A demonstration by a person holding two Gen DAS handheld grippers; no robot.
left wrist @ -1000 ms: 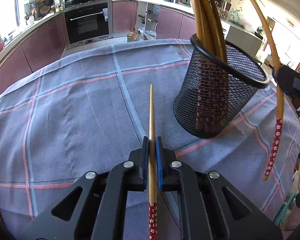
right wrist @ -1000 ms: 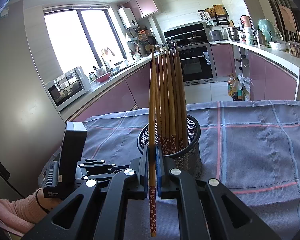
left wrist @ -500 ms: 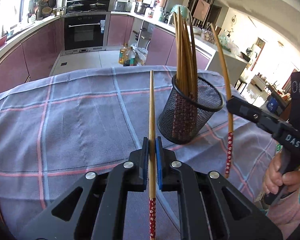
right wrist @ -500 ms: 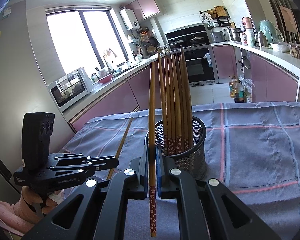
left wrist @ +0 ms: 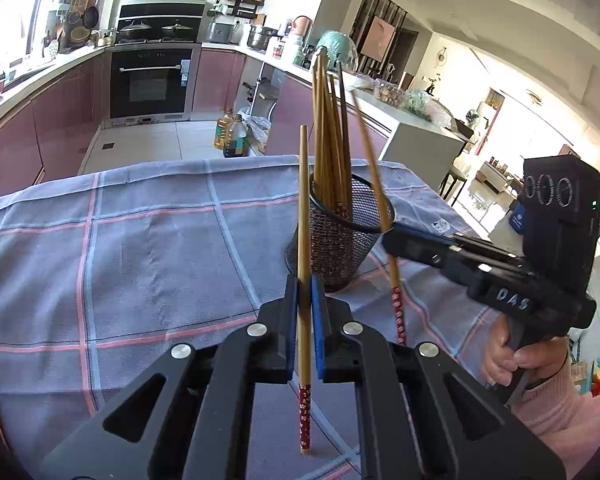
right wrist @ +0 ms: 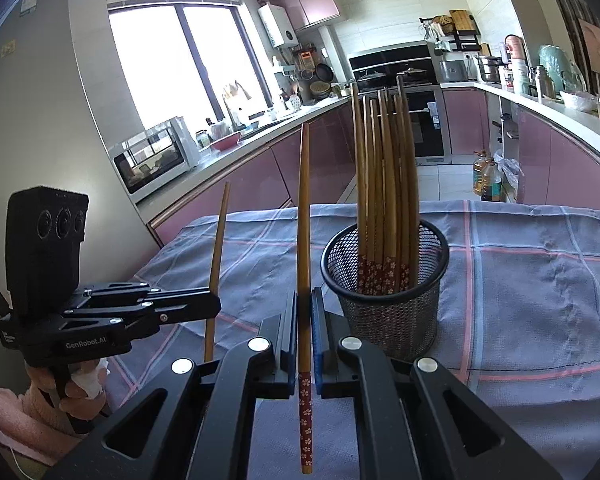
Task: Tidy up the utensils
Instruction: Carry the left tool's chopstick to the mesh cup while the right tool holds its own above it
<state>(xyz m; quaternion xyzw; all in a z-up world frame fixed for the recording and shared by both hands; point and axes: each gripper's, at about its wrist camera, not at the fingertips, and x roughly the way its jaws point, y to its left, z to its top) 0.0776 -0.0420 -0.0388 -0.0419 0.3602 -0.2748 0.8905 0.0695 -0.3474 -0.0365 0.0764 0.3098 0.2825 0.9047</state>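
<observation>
My left gripper (left wrist: 304,284) is shut on a bamboo chopstick (left wrist: 303,208) with a red flowered end, held upright. My right gripper (right wrist: 304,300) is shut on a like chopstick (right wrist: 302,216), also upright. A black mesh cup (left wrist: 342,236) stands on the grey checked cloth and holds several chopsticks (left wrist: 330,140); it also shows in the right wrist view (right wrist: 388,296). Each gripper sits short of the cup and above the cloth. In the left wrist view the right gripper (left wrist: 392,240) with its chopstick (left wrist: 374,184) is just right of the cup. In the right wrist view the left gripper (right wrist: 210,306) is far left.
The grey cloth with pink and blue lines (left wrist: 140,248) covers the table; its far edge drops to the kitchen floor. Pink cabinets, an oven (left wrist: 152,80) and oil bottles (left wrist: 232,136) lie beyond. A microwave (right wrist: 156,160) stands on the left counter.
Both grippers have pulled back and up from the cup, each keeping its chopstick. The cup looks smaller and farther in the left wrist view; the two grippers have moved apart.
</observation>
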